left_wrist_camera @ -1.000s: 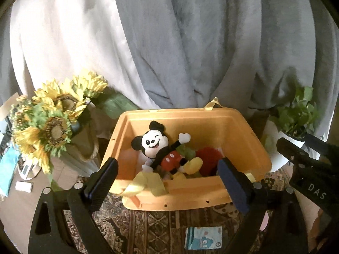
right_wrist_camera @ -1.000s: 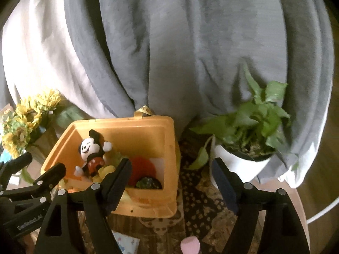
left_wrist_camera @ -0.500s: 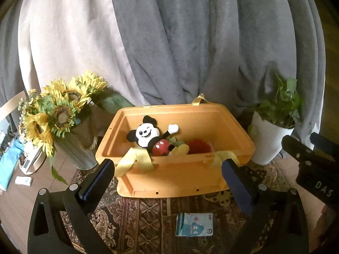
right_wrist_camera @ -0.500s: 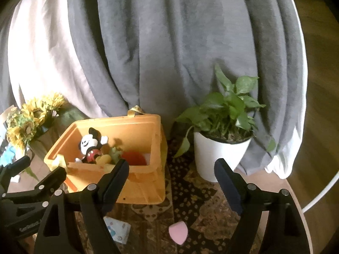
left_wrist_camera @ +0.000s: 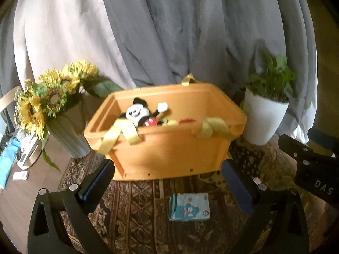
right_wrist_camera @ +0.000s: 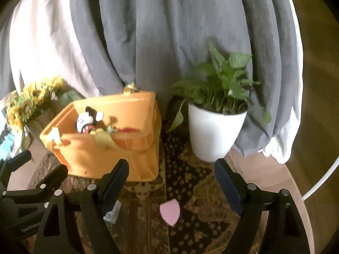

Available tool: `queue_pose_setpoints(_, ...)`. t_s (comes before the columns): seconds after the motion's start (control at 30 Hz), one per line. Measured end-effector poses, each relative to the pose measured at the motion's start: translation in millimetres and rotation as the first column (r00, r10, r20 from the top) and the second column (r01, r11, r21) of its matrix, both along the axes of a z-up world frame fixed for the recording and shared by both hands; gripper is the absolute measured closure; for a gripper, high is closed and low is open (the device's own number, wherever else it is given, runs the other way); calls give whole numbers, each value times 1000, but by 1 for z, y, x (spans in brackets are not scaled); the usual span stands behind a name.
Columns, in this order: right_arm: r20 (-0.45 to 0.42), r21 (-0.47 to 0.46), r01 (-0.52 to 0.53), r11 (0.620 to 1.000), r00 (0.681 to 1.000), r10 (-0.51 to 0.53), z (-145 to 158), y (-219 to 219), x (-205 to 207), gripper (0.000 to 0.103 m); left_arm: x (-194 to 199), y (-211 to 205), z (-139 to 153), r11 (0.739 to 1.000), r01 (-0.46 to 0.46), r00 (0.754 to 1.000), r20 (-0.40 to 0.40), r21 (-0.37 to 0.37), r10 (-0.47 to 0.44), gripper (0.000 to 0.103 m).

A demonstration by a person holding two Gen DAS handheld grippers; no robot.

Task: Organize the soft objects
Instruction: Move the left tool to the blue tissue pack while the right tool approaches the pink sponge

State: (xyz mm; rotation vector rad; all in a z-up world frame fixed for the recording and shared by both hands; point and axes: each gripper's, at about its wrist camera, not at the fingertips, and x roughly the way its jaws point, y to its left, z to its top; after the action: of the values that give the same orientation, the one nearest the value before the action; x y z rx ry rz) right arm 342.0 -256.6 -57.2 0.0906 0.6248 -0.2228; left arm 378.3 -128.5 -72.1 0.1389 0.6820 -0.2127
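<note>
An orange bin (left_wrist_camera: pixel 169 148) with yellow ribbon handles stands on a patterned rug. A mouse plush (left_wrist_camera: pixel 138 113) leans in it beside red and yellow soft items. In front of the bin a blue tissue pack (left_wrist_camera: pixel 189 206) lies flat on the rug. My left gripper (left_wrist_camera: pixel 167 164) is open just short of the bin's front wall, with nothing between its fingers. The right wrist view has the bin (right_wrist_camera: pixel 95 156) at the left and a pink sponge (right_wrist_camera: pixel 169 210) on the rug. My right gripper (right_wrist_camera: pixel 171 163) hangs open and empty above that sponge.
A vase of sunflowers (left_wrist_camera: pixel 53 97) stands left of the bin and a white potted plant (right_wrist_camera: pixel 214 133) right of it. Grey and white drapes hang close behind. My left gripper's body (right_wrist_camera: pixel 23 192) sits low at the left, partly covering the tissue pack (right_wrist_camera: pixel 112 212).
Both grippers have drawn back from the bin and sunk lower. The bin now shows more of its front wall, and the tissue pack and the pink sponge have come fully into view.
</note>
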Motion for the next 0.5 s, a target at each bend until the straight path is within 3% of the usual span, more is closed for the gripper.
queue_pose_setpoints(0.23, -92, 9, -8, 1000, 996, 8, -30, -3, -2, 20, -2, -7, -29, 999, 25, 995, -93, 34, -22, 0)
queue_pose_setpoints(0.5, -180, 44, -21, 999, 983, 29, -58, -8, 1, 20, 4, -13, -62, 998, 48, 974, -224, 42, -38, 0)
